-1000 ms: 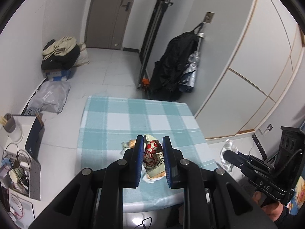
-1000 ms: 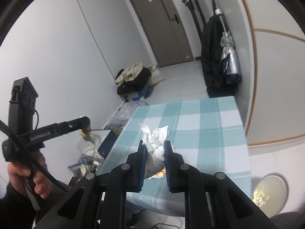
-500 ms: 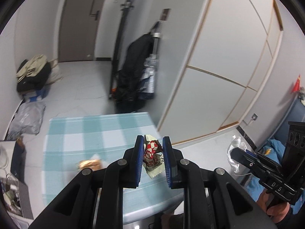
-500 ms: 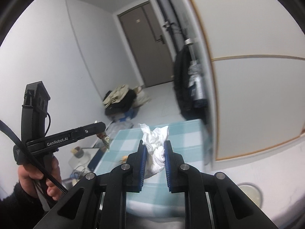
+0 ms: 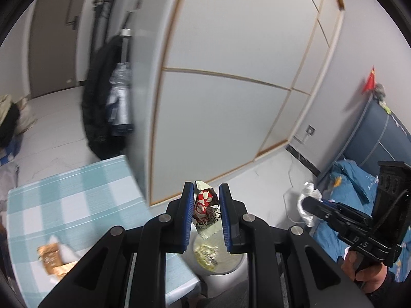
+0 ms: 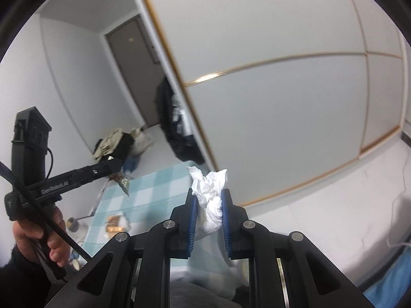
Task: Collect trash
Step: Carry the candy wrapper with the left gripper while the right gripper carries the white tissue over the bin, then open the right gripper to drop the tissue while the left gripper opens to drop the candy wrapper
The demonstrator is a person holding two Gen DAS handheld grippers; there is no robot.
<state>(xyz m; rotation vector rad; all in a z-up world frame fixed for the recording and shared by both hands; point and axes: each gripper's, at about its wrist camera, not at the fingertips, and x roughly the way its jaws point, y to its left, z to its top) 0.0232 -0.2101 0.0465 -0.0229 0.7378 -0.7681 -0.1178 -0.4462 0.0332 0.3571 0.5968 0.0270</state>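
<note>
Fingers [image 5: 188, 215] of the left gripper [image 5: 205, 214] are pinched narrow on a red-and-white checked wrapper [image 5: 204, 205], and from the left wrist view it hangs right over the round bin [image 5: 232, 263] on the floor, just beside the corner of the checked table [image 5: 72, 197]. So this is the drop-off step, by my reading: the pickup is done, and the next move calls for parting those jaws while the wrapper stays above the bin's mouth. Count from here: one wrapper held, one bin with some scraps already in it, one brown packet [image 5: 52, 259] left on the table, and the right gripper [image 5: 307, 206] off to the side with something white at its tip.

Over to the right wrist view: the right gripper [image 6: 209, 211] is clamped on one crumpled white tissue [image 6: 209, 192], held up in the air, and the bin is not visible here. It will need carrying across to the bin before release. The left gripper [image 6: 117, 170] shows at left with its wrapper; one brown packet [image 6: 114, 224] sits on the table [image 6: 151, 192].
</note>
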